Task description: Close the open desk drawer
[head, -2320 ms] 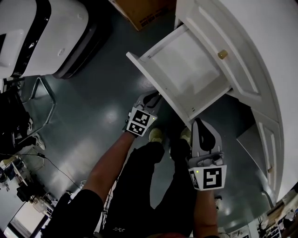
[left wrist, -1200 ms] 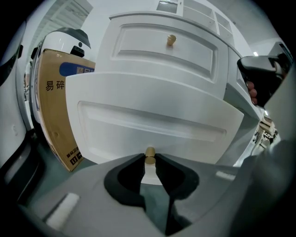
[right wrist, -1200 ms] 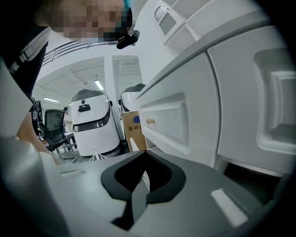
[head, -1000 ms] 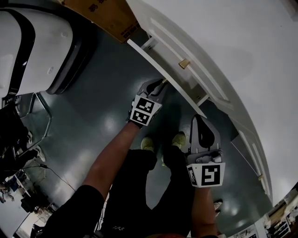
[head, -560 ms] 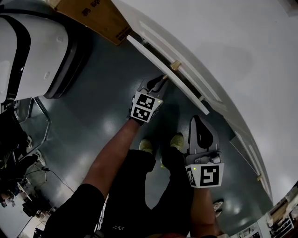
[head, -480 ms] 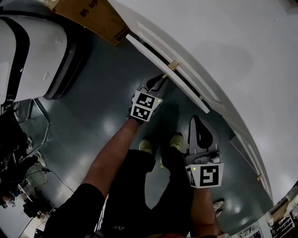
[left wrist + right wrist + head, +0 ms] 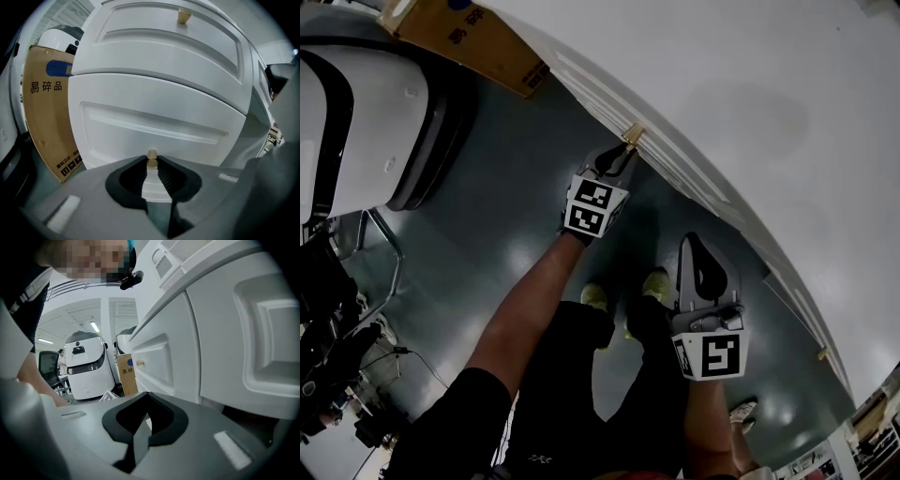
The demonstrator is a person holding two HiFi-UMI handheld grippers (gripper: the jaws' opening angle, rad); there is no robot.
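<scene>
The white desk drawer (image 7: 154,126) sits pushed in, its front about level with the desk (image 7: 750,112). Its small wooden knob (image 7: 151,157) lies between the tips of my left gripper (image 7: 151,161), which is shut on it. In the head view that left gripper (image 7: 623,152) reaches up to the knob (image 7: 632,137) at the desk's edge. My right gripper (image 7: 694,246) hangs lower and to the right, away from the drawer, shut with nothing in it. From the right gripper (image 7: 144,420) view the same knob (image 7: 139,363) shows far off.
A second drawer with its own knob (image 7: 183,17) sits above the held one. A cardboard box (image 7: 464,42) stands on the floor by the desk's far end, next to a large white machine (image 7: 366,112). A chair's metal legs (image 7: 380,244) are at the left. My feet (image 7: 623,295) are below.
The drawer, wide open earlier, has slid into the desk. My left gripper went forward with it and closed on the knob. The right gripper has barely moved.
</scene>
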